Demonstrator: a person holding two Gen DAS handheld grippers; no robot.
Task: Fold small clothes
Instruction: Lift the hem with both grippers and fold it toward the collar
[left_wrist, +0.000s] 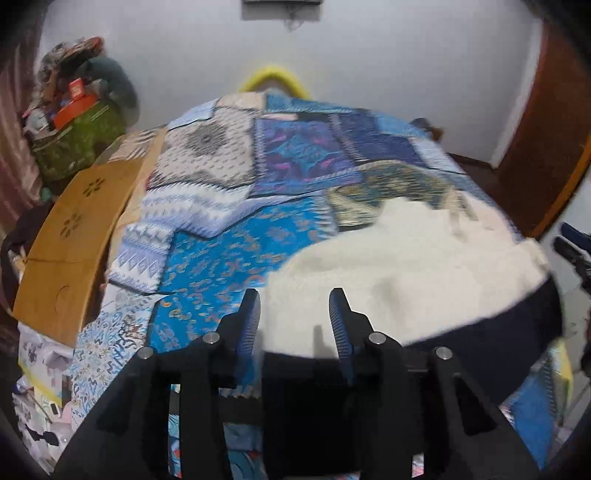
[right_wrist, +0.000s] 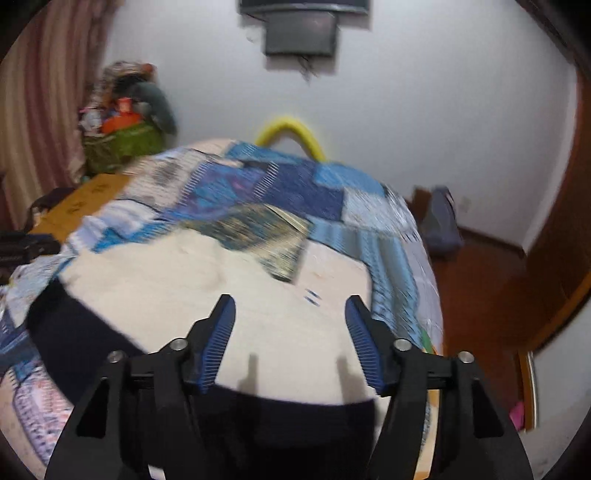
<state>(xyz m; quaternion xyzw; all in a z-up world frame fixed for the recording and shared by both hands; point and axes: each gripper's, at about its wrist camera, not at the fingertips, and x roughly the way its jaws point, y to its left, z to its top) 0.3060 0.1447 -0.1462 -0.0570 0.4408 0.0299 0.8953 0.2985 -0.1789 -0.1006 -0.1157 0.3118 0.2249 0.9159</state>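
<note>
A white-walled room holds a bed spread with a blue patchwork cover (left_wrist: 236, 254), and I lean over its near edge with a claw in each hand, both pointing down at a slant toward the mattress. My left gripper (left_wrist: 295, 299) stands with its jaws parted and nothing between the blue ribbed pads; they hang clear above the cloth. My right gripper (right_wrist: 290, 306) is spread wider, also empty, its two fingers throwing thin shadows on the fabric just below.

Under both claws lies the cream garment (right_wrist: 207, 280), a soft, fuzzy piece spread flat across the near side of the bed, with a dark navy band (right_wrist: 74, 332) along its near edge. A folded patterned piece (right_wrist: 266, 236) overlaps its far edge.

Farther off, a brown cardboard sheet (left_wrist: 74, 236) rests at the left side of the bed, a yellow curved thing (right_wrist: 291, 133) peeks over the far end, and a green bag (left_wrist: 79, 144) stuffed with items sits by the curtain (right_wrist: 48, 110).
</note>
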